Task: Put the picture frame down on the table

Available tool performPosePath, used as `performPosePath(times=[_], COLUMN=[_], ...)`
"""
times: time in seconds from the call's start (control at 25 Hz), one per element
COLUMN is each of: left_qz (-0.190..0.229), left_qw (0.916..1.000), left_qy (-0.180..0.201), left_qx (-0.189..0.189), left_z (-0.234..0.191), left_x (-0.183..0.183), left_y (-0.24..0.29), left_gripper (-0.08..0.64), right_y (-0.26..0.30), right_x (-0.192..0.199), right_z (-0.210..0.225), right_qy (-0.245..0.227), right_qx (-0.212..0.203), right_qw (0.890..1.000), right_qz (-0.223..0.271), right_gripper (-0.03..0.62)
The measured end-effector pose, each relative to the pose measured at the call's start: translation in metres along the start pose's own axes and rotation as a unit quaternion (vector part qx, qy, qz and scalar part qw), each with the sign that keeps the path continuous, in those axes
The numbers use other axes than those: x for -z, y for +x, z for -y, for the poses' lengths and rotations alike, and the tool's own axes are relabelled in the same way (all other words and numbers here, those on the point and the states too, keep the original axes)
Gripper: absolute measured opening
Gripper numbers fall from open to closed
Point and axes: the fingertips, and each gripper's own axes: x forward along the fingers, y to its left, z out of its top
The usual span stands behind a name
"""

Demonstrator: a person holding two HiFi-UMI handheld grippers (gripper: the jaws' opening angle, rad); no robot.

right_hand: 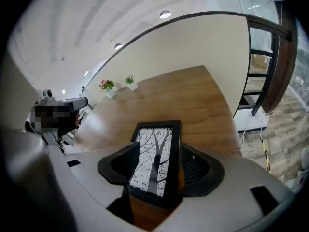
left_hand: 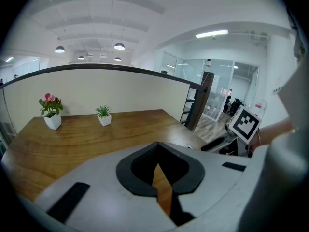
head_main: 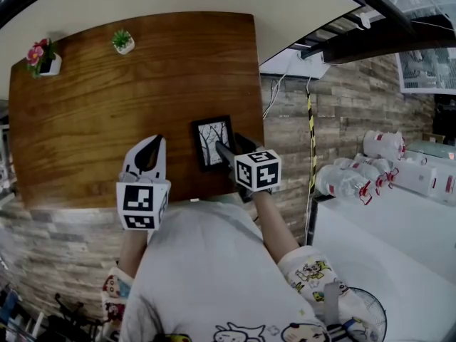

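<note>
The picture frame [right_hand: 157, 161] – black-edged, with a black-and-white print of bare branches – sits clamped between the jaws of the right hand-held gripper [right_hand: 157, 167], which press on its two long sides while its far end juts out past them. From the head view the picture frame [head_main: 212, 142] is over the near edge of the table [head_main: 107, 105], print facing up; whether it touches the wood I cannot tell. Just to its left, the left hand-held gripper [head_main: 148, 150] has its jaws drawn almost together on nothing – only a sliver of table shows between them. Well beyond, at the far edge, stand a pink-flowered plant [head_main: 43, 55] and a small green plant [head_main: 123, 41], each in a white pot.
</note>
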Motion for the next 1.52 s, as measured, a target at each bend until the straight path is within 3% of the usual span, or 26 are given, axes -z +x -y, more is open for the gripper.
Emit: performPosePath(times=[0.88, 1.52], left_qz=[0.049, 0.099], left_qw=[0.9985, 0.9936], left_qy=[0.012, 0.021], left_qx=[-0.021, -0.049], left_z=[0.004, 0.002], left_x=[-0.038, -0.079], left_y=[-0.019, -0.043], left_gripper=[0.003, 0.003], right_y=[-0.047, -0.111], right_x=[-0.064, -0.13], right_z=[-0.022, -0.057], right_qy=[-0.055, -0.132], right_qx=[-0.022, -0.05], right_qw=[0.994, 0.971], right_qz=[0.088, 0.191], right_gripper=[0.232, 0.212])
